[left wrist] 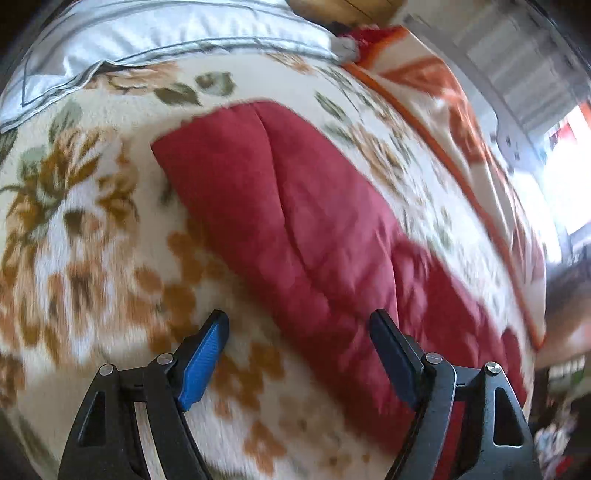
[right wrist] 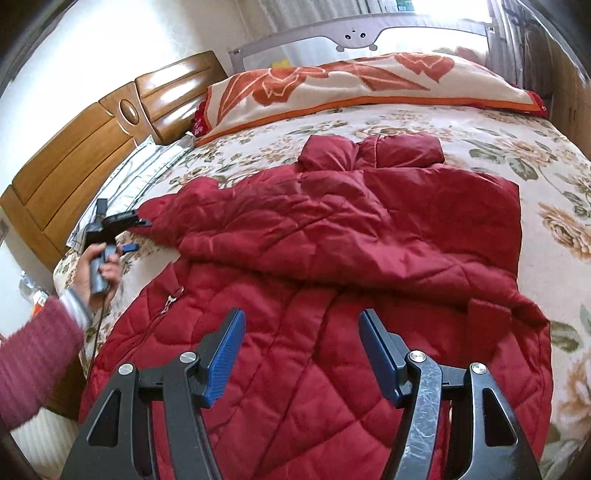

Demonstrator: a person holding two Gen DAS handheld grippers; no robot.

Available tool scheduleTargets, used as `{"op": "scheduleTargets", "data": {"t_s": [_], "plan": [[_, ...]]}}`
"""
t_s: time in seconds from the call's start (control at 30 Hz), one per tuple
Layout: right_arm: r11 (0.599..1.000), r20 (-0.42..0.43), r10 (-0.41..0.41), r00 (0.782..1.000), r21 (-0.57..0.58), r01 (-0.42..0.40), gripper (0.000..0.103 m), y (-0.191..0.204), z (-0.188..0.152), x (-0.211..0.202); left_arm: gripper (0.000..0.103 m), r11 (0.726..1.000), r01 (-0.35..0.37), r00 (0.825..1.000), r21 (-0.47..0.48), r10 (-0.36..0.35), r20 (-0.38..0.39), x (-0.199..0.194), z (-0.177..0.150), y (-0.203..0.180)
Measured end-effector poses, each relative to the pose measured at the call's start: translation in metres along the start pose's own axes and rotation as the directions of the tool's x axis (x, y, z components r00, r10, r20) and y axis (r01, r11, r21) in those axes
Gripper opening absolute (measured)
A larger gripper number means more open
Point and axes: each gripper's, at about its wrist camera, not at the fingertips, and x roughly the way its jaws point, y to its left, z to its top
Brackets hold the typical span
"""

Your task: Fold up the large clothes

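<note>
A dark red quilted coat (right wrist: 332, 258) lies spread on the bed, hood (right wrist: 369, 151) at the far end. One sleeve (right wrist: 207, 218) is laid across its chest toward the left. My right gripper (right wrist: 303, 317) hovers open over the coat's lower part, with nothing between its fingers. In the right wrist view a hand holds my left gripper (right wrist: 142, 234) at the sleeve's cuff end, jaws apart. In the left wrist view the left gripper (left wrist: 299, 321) stands open above the floral cover, and the red sleeve (left wrist: 288, 206) runs under its right finger (left wrist: 391, 350) without being pinched.
A floral bed cover (right wrist: 517, 155) lies under the coat. A folded orange-flowered blanket (right wrist: 351, 81) lies along the far side, before a grey bed rail (right wrist: 354, 33). At the left stand a wooden headboard (right wrist: 92, 147) and a silvery pillow (left wrist: 147, 44). The person's red knit sleeve (right wrist: 33, 354) enters from the left.
</note>
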Motion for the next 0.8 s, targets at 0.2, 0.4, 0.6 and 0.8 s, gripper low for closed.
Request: {"op": "scheduleTargets", "data": {"t_s": [0.2,0.4,0.6,0.8], "plan": [[1.0,-0.01,0.005,1.0,0.009,-0.005,0.065,0.007,-0.009,-0.006,0.055,0.995,-0.092,0.995,0.025,0.091,0.046,0.014,0.012,-0.006],[1.0,-0.032,0.013,0.999,0.017,-0.013,0.065,0.011,-0.015,-0.002,0.015,0.995,-0.057,0.997,0.08,0.054,0.047,0.003,0.003,-0.024],[0.999,-0.021,0.015,1.0,0.029,-0.014,0.065,0.008,-0.015,-0.003,0.01,0.981,0.017,0.994,0.195,-0.038,0.106,-0.038,-0.007,-0.053],[0.998,-0.012,0.022,1.0,0.06,-0.021,0.065,0.002,-0.015,-0.004,0.008,0.947,0.115,0.975,0.298,-0.165,0.146,-0.097,-0.047,-0.072]]}}
